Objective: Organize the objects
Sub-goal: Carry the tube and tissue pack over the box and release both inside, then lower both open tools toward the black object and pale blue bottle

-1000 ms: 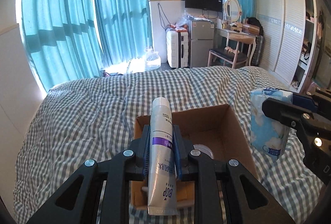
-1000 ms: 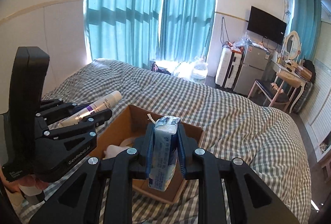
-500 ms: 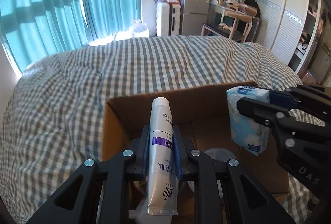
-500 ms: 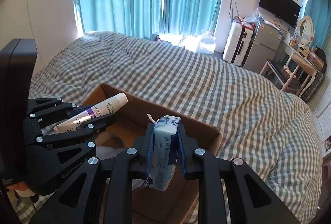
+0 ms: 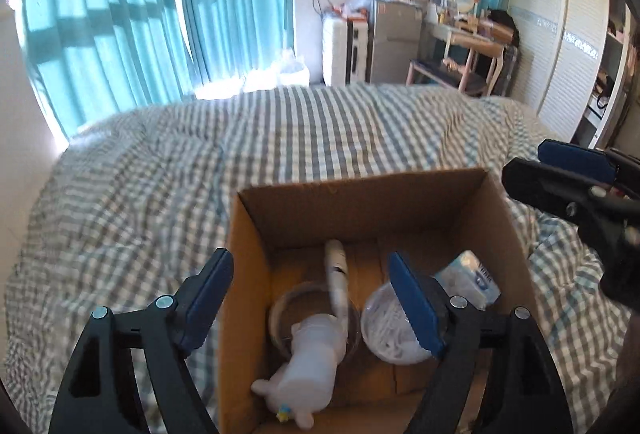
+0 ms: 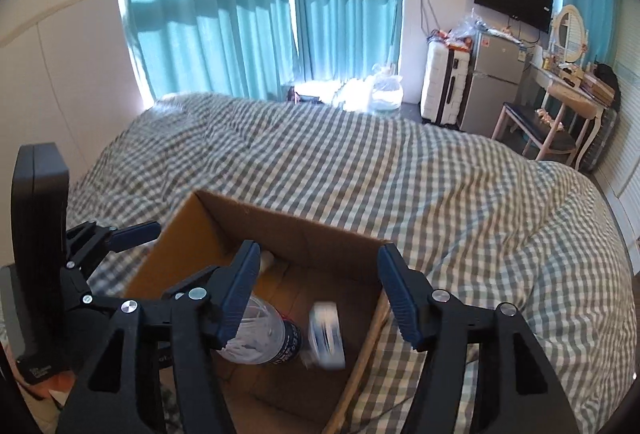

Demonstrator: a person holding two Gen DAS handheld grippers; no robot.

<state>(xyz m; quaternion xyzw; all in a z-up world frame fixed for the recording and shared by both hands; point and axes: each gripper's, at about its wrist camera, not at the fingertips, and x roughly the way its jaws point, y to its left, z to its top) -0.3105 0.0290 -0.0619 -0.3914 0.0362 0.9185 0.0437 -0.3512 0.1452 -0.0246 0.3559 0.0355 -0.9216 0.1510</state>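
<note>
The open brown cardboard box (image 5: 360,205) sits on the grey-checked bedspread (image 5: 160,173). Inside it lie the white tube with a purple band (image 5: 336,274) and the blue-and-white tissue pack (image 6: 326,330). Above it, the left gripper (image 5: 316,294) and right gripper (image 6: 316,290) have just been opening; both jaws gape, nothing between them.

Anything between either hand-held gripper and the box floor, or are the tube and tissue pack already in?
Nothing visible blocks. Both are inside the cardboard box: tube over a clear lid, tissue pack by the right wall. Left hand-held gripper and right hand-held gripper have just opened, empty.
</note>
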